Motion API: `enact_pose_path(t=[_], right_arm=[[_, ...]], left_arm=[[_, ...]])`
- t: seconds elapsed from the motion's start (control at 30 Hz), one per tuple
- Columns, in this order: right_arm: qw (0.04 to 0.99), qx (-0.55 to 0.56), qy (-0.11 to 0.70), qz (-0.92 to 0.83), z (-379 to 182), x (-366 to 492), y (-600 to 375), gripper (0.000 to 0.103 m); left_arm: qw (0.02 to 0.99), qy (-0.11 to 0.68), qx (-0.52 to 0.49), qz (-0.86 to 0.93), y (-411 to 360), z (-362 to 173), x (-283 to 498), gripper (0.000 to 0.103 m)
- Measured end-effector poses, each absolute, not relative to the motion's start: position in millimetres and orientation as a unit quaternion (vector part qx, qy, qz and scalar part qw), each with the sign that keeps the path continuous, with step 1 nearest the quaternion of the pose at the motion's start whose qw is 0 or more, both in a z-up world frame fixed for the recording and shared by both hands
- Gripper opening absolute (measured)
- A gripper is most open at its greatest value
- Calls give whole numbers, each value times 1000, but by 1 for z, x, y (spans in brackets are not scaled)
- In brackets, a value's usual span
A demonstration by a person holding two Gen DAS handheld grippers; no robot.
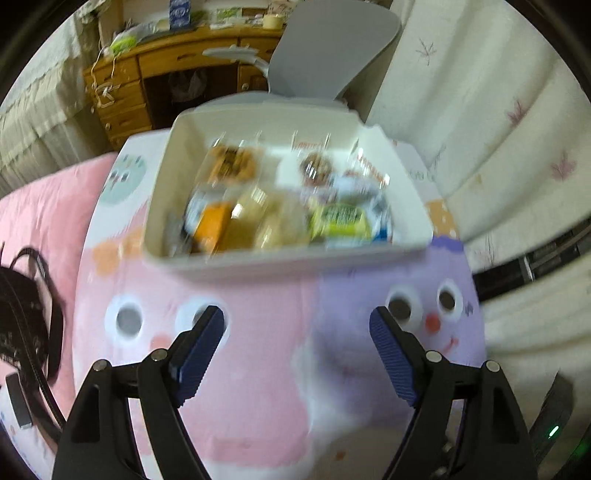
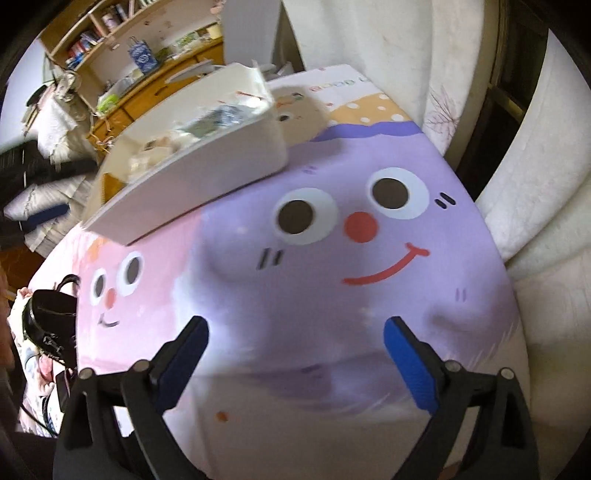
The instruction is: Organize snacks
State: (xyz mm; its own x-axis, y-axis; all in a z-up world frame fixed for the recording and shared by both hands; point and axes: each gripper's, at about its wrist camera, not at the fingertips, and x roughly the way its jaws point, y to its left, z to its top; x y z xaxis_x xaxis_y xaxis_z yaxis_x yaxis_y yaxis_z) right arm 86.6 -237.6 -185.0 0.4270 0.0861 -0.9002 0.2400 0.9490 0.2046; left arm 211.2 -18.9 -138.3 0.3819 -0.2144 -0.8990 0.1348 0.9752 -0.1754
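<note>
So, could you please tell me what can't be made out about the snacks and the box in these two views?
- Snack packets, left wrist view: motion blur smears the labels, so brands and exact count are unreadable.
- White box contents, right wrist view: the near wall hides most of them; the rest is blurred.
- Black bag, left wrist view: cut off by the picture's left edge.
- Desk clutter: too small to identify.

light: soft, even, a bit dim | blur: white box (image 1: 288,254) and snacks (image 1: 280,218) smeared in left view | sharp: blue fingers (image 2: 410,365) | edges: bent round, black corners | shadows: faint under the box
</note>
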Motion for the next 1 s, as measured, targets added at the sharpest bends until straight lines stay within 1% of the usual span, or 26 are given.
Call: enact_pose_path(t=[0.1,0.23,0.37,0.47,0.5,0.53,0.57,0.7,0.83,1.0], right_arm=[[840,152,519,-47,-174,73,-219,102],[846,154,509,-49,-165,51,-196,102],[840,155,518,-38,-155,31,-176,102],[831,172,529,-20,-139,16,-168,102],[830,173,530,-10,-131,11,-165,102],[830,169,531,-3,-125,7,-163,102],[832,162,531,3,-117,4,-161,102],[828,137,543,32,-85,-4,-157,102],[842,108,526,44,-51,-13,-161,102],[846,101,520,57,-20,-17,-174,102]], left_arm=[[820,561,-33,-109,1,-146,184,80],[828,550,-31,-110,27,-144,149,80],[831,544,-19,-112,48,-128,117,80],[841,531,-11,-99,59,-102,95,81],[850,519,-2,-92,60,-91,86,83],[856,509,5,-90,60,-82,78,89],[862,499,13,-90,58,-71,69,93],[862,496,9,-104,48,-42,47,94],[870,478,11,-122,29,-17,33,94],[881,461,3,-111,10,7,24,100]])
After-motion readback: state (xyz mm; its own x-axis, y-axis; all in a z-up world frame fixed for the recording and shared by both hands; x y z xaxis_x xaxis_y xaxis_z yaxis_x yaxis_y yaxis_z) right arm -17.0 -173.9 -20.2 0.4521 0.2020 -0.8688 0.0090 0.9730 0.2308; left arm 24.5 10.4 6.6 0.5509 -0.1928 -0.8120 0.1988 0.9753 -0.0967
